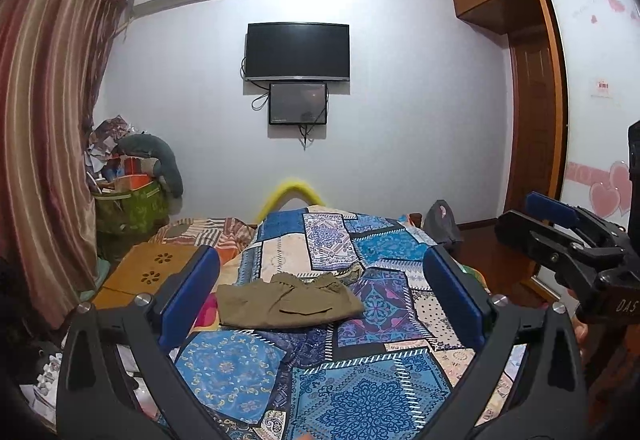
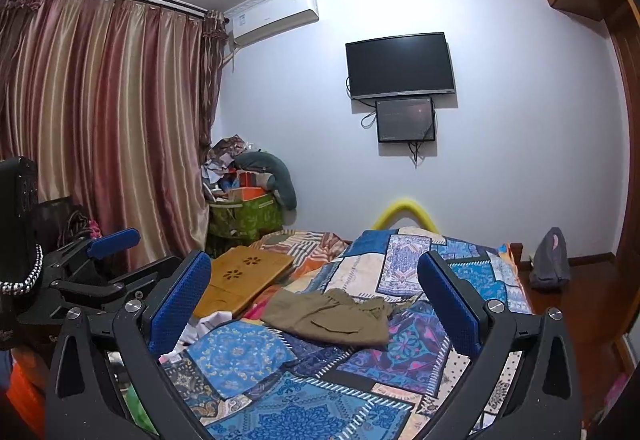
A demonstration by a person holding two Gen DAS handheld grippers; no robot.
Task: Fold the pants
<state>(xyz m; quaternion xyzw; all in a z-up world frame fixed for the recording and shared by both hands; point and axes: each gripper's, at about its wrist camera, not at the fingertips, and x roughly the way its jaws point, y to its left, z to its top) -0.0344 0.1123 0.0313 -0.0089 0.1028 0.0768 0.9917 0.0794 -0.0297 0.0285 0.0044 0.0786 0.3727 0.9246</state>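
A bed carries everything, spread with a blue patchwork cover. On that cover, near the middle, lie olive-brown pants, folded into a compact rectangle. A wooden lap tray rests on the bed's left side, beside striped bedding.

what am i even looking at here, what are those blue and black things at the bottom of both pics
Those are two hand-held claws; a person holds one in each hand, and each carries a wide-angle camera looking out between its two blue-padded fingers. One picture is from the left claw, the other from the right claw. Each also glimpses the other claw at its edge. Both claws are open and hold nothing, raised above a bed with a patchwork bedspread. On it lie olive-brown pants, already folded into a compact bundle. A wooden lap tray sits beside them, toward the curtain. A dark TV hangs on the far wall.
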